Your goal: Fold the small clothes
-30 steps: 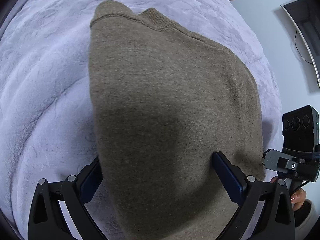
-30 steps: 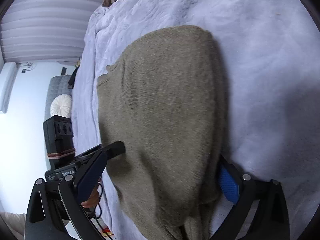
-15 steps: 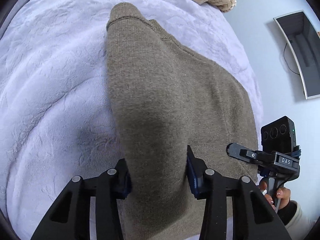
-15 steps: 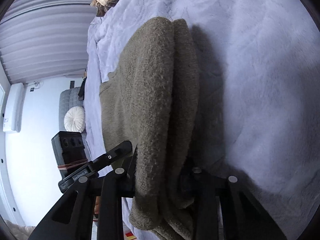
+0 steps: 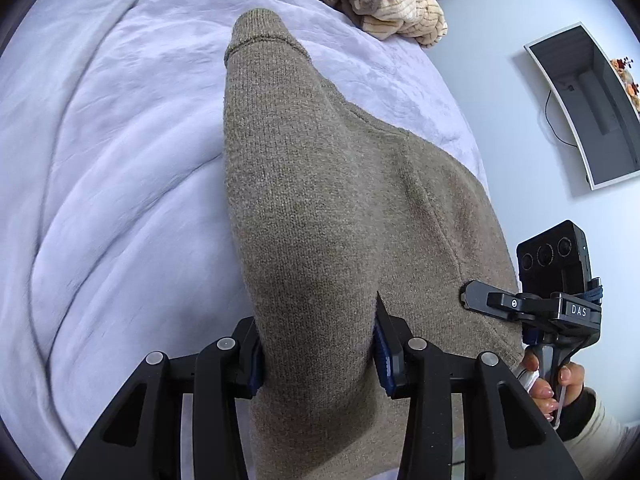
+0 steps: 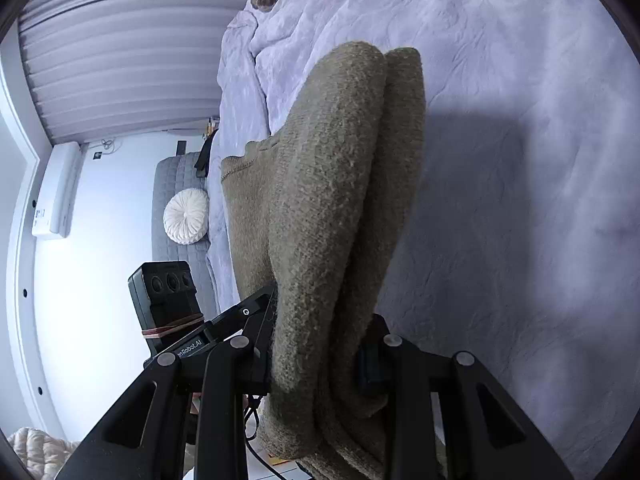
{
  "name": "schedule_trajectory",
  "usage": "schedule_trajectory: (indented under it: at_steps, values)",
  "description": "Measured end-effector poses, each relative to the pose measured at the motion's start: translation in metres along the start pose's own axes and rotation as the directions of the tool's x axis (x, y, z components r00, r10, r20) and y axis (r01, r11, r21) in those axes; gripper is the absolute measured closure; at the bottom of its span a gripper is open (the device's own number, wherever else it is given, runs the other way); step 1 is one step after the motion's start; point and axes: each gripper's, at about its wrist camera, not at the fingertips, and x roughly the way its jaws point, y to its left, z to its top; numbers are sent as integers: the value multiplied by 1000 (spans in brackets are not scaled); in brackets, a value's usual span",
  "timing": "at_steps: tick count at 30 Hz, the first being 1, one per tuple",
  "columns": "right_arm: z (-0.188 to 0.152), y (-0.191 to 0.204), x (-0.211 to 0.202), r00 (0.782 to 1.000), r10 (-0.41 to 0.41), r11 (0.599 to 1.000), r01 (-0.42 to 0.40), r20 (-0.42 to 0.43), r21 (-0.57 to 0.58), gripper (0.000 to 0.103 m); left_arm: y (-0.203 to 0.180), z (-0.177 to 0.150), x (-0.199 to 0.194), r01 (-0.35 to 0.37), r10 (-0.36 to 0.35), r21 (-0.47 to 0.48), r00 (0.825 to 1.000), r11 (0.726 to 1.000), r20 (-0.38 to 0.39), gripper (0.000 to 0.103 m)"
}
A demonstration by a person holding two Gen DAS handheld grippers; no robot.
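Note:
A brown knit sweater [image 5: 320, 200] lies on the lavender bed cover [image 5: 120, 160], its near edge raised and bunched into a ridge. In the left wrist view my left gripper [image 5: 318, 344] is shut on this raised fold, blue pads [image 5: 382, 356] pressing both sides. The right wrist view shows the sweater [image 6: 328, 180] doubled into two thick layers, and my right gripper [image 6: 320, 344] is shut on them, above the bed cover [image 6: 500, 120]. The ribbed collar [image 6: 240, 160] points away to the left. The fabric hides the fingertips.
A pile of beige striped clothes [image 5: 384, 0] lies at the bed's far end. A dark screen [image 5: 592, 108] hangs on the wall to the right. A person's hand [image 5: 548, 380] grips the right tool's handle. A grey seat with a round white cushion [image 6: 186, 216] stands beyond the bed.
Both grippers went from wide open around the flat sweater to shut on its near edge. They have lifted it, so the cloth now stands up in folds off the cover.

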Motion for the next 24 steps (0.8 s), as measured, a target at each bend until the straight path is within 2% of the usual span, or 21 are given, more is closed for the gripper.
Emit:
schedule_trajectory:
  at_steps: [4, 9, 12, 15, 17, 19, 21, 24]
  values:
    - [-31, 8, 23, 999, -2, 1000, 2, -40, -4, 72, 33, -38, -21, -38, 38, -42, 999, 998, -13, 59]
    - [-61, 2, 64, 996, -14, 1000, 17, -90, 25, 71, 63, -72, -14, -89, 86, -89, 995, 992, -46, 58]
    - [-66, -7, 84, 990, -88, 995, 92, -113, 34, 69, 75, -82, -2, -168, 159, -113, 984, 979, -81, 58]
    - [-70, -15, 78, 971, -223, 973, 226, -83, 35, 66, 85, -88, -14, -160, 156, -141, 987, 977, -39, 58]
    - [-71, -17, 69, 951, -305, 952, 306, -49, 17, 72, 90, -90, -22, -183, 183, -132, 983, 974, -17, 58]
    - [-69, -19, 66, 914, -404, 915, 404, -39, -11, 77, 91, -90, -25, -211, 210, -124, 978, 970, -19, 58]
    - [-65, -17, 71, 880, -473, 881, 472, -31, -44, 79, 89, -87, -27, -238, 239, -116, 971, 964, -14, 58]
    - [-65, 0, 76, 830, -558, 826, 556, 5, -92, 79, 81, -90, -40, -306, 308, -90, 951, 948, 9, 59]
